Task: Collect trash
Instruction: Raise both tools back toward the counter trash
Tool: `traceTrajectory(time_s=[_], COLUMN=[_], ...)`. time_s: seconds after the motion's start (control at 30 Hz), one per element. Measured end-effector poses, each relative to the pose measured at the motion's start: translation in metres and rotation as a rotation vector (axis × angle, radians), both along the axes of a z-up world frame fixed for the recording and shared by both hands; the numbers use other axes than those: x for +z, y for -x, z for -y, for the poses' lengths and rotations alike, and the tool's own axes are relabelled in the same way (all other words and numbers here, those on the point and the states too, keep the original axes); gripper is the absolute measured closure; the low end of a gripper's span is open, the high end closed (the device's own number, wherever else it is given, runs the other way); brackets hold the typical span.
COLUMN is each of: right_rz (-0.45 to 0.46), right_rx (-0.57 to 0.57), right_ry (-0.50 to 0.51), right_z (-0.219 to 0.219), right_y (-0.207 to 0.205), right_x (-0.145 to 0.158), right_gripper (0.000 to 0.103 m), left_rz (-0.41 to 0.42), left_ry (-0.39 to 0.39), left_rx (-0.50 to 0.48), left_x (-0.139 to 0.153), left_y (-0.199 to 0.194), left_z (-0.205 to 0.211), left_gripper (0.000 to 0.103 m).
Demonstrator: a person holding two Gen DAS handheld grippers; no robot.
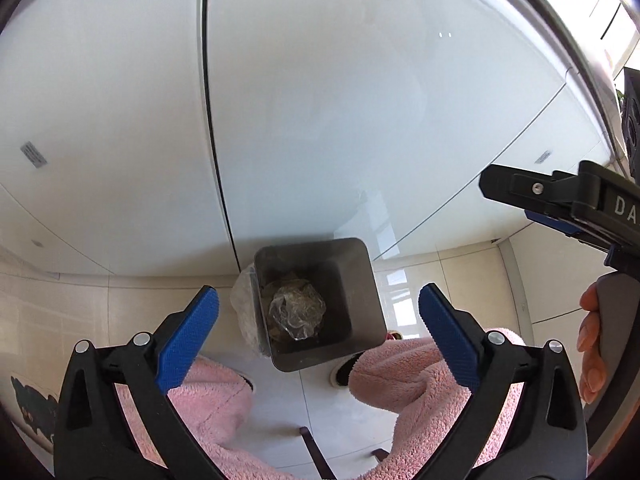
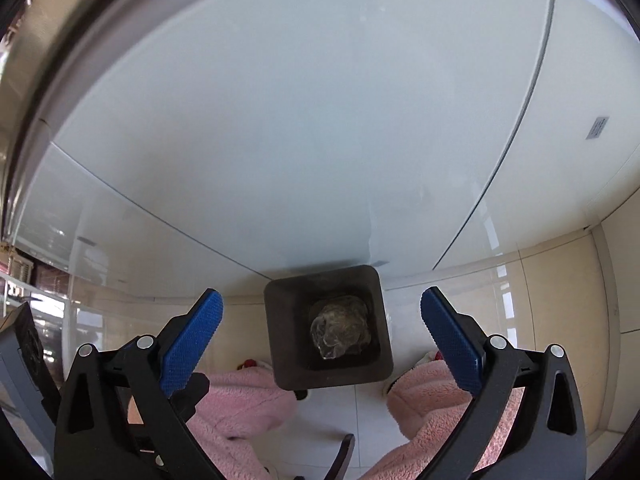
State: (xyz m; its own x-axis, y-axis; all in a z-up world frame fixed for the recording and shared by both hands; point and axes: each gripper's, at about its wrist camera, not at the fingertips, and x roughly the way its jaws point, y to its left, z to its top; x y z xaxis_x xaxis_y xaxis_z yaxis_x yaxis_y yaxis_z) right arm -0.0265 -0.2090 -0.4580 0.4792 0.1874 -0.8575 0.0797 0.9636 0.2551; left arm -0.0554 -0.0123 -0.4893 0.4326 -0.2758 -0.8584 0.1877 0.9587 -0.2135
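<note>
left gripper: jaws wide apart, nothing between | right gripper: jaws wide apart, nothing between | crumpled clear plastic wrap inside dark square trash bin, on tiled floor against white cabinet

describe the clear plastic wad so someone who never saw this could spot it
Find the tall white cabinet doors; a dark square bin stands on the tile floor at their foot. The clear plastic wad lies on top inside it, crumpled, shiny and see-through, unlike the dull brownish scraps under it.
</note>
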Motion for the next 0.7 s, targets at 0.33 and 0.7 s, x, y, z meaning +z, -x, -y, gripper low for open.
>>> traceTrajectory(time_s=[0.33,0.7], right_rz=[0.264,0.381], right_rx=[0.009,0.070], right_ry=[0.018,0.050], right_z=[0.011,-0.013], right_y=[0.024,-0.024], right_x=[0.126,0.212], right_gripper=[0.003,0.003], left_rz=[0.132,0.287], left_ry=[0.009,-0.034], left_rx=[0.082,0.126], left_x=[0.107,0.222], left_y=[-0.005,-0.051], left_z=[-0.038,-0.048], left_gripper=[0.008,0.008])
